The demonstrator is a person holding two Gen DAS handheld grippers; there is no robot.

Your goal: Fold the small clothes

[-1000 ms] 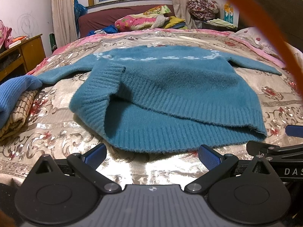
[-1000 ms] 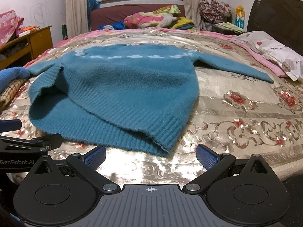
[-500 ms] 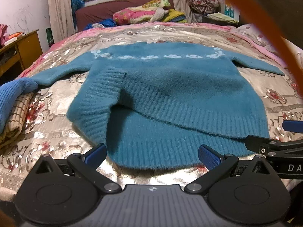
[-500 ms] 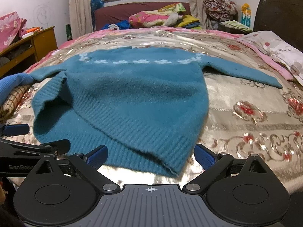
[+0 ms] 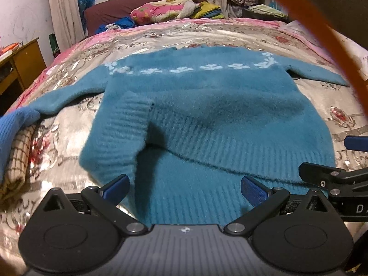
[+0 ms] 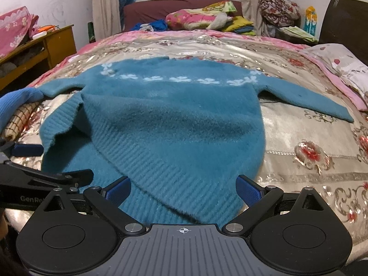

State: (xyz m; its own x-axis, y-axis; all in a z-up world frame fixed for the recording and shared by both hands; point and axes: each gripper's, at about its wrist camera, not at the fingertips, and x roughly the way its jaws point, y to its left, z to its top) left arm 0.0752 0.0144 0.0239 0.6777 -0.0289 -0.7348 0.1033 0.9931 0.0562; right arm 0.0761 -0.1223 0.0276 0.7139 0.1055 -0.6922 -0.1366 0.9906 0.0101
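While both claws sit at the near edge of the bed, the scene reads as follows.

Sweater: teal knit sweater (image 5: pixel 207 105) (image 6: pixel 174 119) lies spread on the bed, hem toward the cameras, neck toward the far end; a row of pale flower motifs crosses the chest.
Sleeves: both extend sideways; the right sleeve (image 6: pixel 306 99) lies flat on the bedspread.
Hem: ribbed; the left corner (image 5: pixel 119 133) is turned up and folded over the body, exposing the lower layer beneath it.
Bed: covered by a shiny floral bedspread (image 6: pixel 310 138) with a pink border.
Left claw: left claw (image 5: pixel 184 187) wide open, blue pads on either side of the near hem, nothing held; contact with the fabric cannot be told.
Right claw: right claw (image 6: pixel 182 189) wide open, fingers straddling the right hem corner, nothing held.
Spacing: each claw shows at the edge of the other's view, side by side and apart.
Other cloth: blue garment (image 5: pixel 13 126) resting on a checked folded cloth (image 5: pixel 16 161), left of the sweater, at the tip of the left sleeve.
Cable: orange cable (image 5: pixel 322 34) crosses the upper right of the left wrist view.
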